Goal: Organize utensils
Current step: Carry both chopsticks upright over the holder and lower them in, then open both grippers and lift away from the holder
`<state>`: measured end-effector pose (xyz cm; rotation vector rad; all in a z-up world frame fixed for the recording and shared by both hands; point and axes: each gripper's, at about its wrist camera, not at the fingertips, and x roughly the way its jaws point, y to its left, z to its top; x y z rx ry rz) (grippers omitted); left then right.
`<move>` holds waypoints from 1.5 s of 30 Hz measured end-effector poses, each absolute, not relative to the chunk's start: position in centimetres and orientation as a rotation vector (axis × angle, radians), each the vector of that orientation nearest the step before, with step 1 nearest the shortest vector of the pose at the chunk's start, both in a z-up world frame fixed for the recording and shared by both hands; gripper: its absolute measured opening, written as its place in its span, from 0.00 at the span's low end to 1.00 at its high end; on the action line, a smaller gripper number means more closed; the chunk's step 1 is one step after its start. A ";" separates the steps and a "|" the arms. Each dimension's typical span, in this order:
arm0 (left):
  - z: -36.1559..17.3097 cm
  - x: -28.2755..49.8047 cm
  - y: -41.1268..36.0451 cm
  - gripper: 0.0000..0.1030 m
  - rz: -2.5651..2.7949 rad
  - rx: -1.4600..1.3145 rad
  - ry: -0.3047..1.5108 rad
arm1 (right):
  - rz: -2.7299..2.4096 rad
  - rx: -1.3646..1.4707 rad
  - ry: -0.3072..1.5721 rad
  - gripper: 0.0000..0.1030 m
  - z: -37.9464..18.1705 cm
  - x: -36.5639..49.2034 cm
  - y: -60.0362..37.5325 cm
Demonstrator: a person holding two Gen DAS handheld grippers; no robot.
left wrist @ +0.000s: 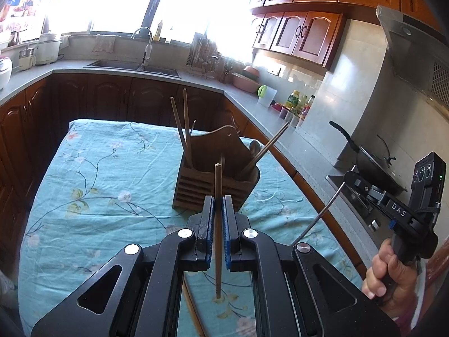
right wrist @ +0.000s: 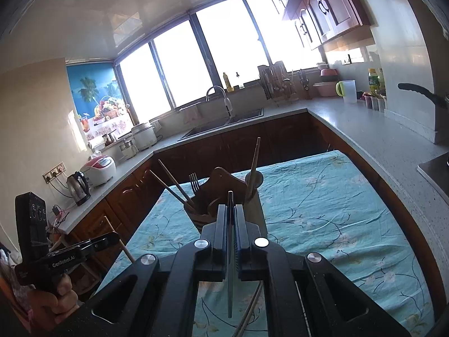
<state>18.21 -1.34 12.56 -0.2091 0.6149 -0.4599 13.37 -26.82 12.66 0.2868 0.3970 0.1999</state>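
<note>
Two grippers, each clenched on one utensil: left gripper (left wrist: 218, 205) pinches a wooden chopstick (left wrist: 218, 224) mid-shaft, right gripper (right wrist: 230, 213) a thin metal handle (right wrist: 230, 266) — both near the wooden holder (left wrist: 216, 174). Light, stiff, probably slippery — grip centrally.

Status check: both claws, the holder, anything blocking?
Left claw shut on a wooden chopstick. Right claw shut on a thin metal utensil. Wooden holder upright on the cloth, part filled. Nothing blocking.

Matt wooden holder (left wrist: 216, 179) and chopstick (left wrist: 218, 224), wrinkled printed cloth (left wrist: 92, 196), glossy wooden cabinets (left wrist: 303, 33).
</note>
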 end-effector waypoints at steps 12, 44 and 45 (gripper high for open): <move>16.8 20.7 -1.1 0.05 -0.434 -0.215 0.497 | 0.188 0.285 0.335 0.04 14.7 15.2 -26.8; 13.1 31.1 -5.3 0.05 -0.293 -0.224 0.448 | 0.087 0.329 0.263 0.04 12.3 25.3 -26.6; 12.8 31.1 -5.4 0.05 -0.293 -0.220 0.457 | 0.089 0.331 0.276 0.04 11.9 25.5 -26.5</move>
